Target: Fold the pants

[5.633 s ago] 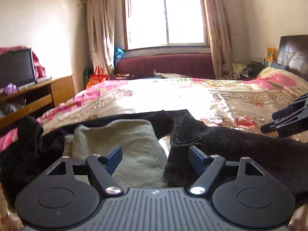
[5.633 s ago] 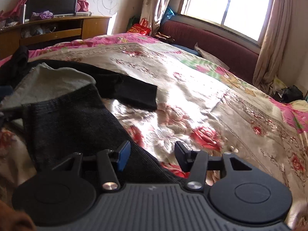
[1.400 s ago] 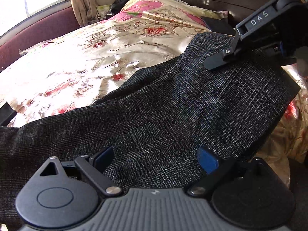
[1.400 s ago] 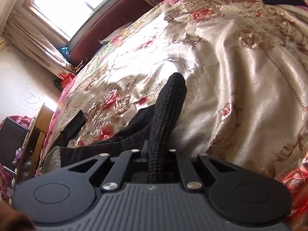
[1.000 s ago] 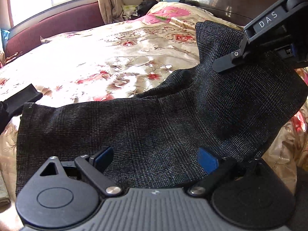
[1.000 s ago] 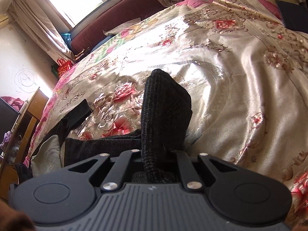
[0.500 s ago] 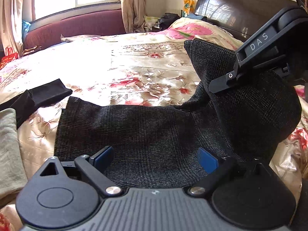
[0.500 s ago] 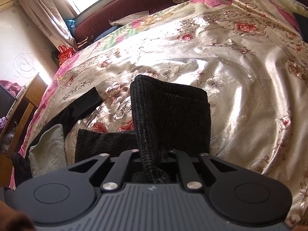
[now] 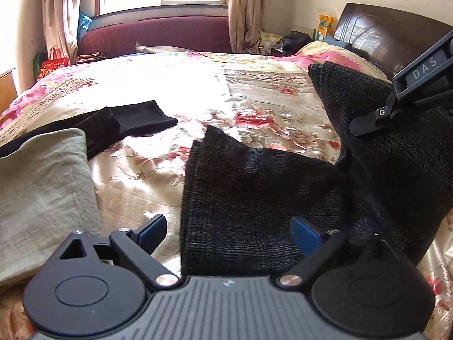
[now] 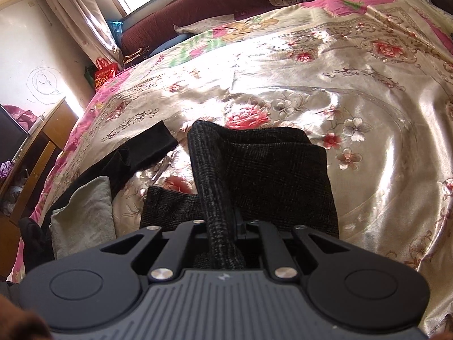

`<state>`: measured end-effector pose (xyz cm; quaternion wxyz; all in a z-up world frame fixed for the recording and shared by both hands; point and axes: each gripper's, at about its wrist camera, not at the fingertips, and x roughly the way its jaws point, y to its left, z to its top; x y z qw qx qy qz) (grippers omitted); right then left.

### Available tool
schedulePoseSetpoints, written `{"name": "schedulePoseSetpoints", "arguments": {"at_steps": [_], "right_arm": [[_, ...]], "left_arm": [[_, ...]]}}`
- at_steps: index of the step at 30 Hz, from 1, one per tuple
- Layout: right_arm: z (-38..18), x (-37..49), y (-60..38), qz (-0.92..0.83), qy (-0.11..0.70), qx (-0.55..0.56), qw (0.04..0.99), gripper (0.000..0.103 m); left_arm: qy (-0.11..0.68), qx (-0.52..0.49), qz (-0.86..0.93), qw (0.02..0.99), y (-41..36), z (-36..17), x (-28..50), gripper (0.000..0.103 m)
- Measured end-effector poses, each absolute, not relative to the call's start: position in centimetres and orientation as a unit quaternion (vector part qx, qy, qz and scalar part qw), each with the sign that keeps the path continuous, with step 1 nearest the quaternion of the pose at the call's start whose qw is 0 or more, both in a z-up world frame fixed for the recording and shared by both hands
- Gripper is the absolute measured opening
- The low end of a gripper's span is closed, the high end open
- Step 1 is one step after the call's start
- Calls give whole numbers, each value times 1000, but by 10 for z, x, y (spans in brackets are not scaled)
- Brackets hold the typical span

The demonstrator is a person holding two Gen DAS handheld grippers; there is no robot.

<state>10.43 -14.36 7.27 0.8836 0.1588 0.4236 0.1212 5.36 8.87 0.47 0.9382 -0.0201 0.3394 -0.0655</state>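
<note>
1. Pants (image 9: 254,198), dark checked cloth, lie across the near part of the bed in the left wrist view; one end is lifted at the right, where the right gripper (image 9: 368,124) pinches it.
2. Beside the pants on the left lies a grey-green garment (image 9: 42,187), apart from them, and behind that a black garment (image 9: 141,119) stretches over the bedspread (image 9: 198,85).
3. The bedspread is shiny, with flowers; beyond it stand a dark red sofa (image 9: 158,35) under a bright window, curtains, and a dark headboard (image 9: 382,34) at the right.
4. The left gripper (image 9: 226,229) is spread wide, tilted down over the near edge of the pants; its blue pads do not press the cloth.
5. In the right wrist view the pants (image 10: 263,170) rise in a fold from the bedspread (image 10: 354,90) into the right gripper (image 10: 226,226), pressed together on the cloth.
6. To the left lie the grey-green garment (image 10: 85,212) and black garment (image 10: 147,144); a wooden cabinet (image 10: 42,141) stands by the wall.
</note>
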Motion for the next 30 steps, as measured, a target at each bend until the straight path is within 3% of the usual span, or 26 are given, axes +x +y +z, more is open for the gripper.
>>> {"name": "schedulePoseSetpoints", "arguments": {"at_steps": [15,30], "right_arm": [[32,116,-52,121,464,140,866,10],[23,133,-13,91,470,166,862,17]], "left_arm": [[360,-94,-20,928,154,-15,52,103],[384,-63,-40,920,145,-27,55,103]]}}
